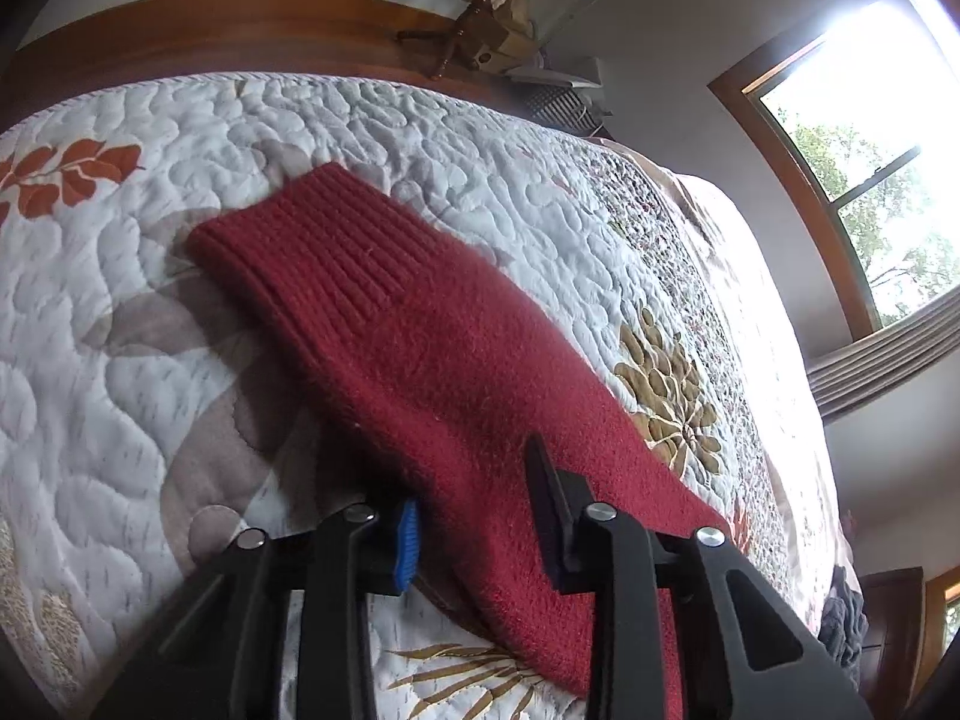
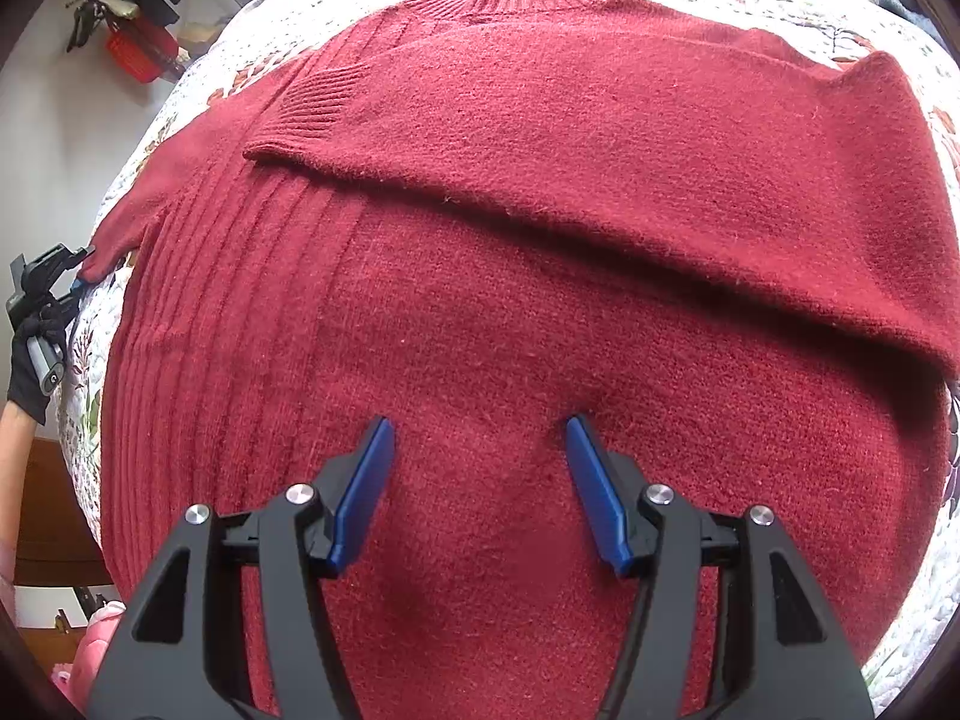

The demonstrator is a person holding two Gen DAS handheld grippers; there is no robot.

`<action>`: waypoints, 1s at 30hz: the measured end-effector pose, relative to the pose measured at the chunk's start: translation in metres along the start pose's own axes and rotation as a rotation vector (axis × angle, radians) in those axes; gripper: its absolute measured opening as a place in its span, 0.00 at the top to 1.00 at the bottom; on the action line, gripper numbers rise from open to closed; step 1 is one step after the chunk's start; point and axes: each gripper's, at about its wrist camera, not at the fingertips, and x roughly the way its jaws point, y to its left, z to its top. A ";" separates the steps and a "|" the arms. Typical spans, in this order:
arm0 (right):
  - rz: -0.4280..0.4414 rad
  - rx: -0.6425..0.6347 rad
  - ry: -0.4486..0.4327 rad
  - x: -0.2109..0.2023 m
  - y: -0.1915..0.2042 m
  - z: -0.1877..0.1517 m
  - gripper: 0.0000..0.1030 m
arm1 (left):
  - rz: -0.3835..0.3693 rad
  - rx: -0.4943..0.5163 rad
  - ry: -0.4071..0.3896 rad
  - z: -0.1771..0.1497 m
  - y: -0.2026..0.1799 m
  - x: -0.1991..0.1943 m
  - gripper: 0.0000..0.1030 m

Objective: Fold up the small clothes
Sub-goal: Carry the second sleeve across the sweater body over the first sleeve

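My right gripper [image 2: 479, 483] is hovering spread wide right over the body of the dark red knit sweater [image 2: 510, 312], nothing pinched, with one sleeve [image 2: 600, 180] folded flat across the chest just past my blue fingertips [image 2: 366, 480]. My left gripper [image 1: 471, 531] is also spread, its fingers straddling the other sleeve [image 1: 384, 324], which runs out to its ribbed cuff on the quilted floral bedspread [image 1: 120, 276]. Beyond that are the wooden headboard [image 1: 210, 30] and a bright window [image 1: 870, 150].
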 end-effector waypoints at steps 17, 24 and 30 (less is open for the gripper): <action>0.059 0.018 -0.054 -0.035 -0.008 -0.013 0.43 | -0.238 0.309 -0.009 -0.045 -0.134 -0.054 0.93; 0.062 0.032 -0.096 -0.057 -0.018 -0.020 0.43 | -0.363 0.428 0.053 -0.099 -0.208 -0.053 0.93; 0.057 0.048 -0.116 -0.066 -0.029 -0.026 0.43 | -0.404 0.520 0.101 -0.154 -0.252 -0.042 0.93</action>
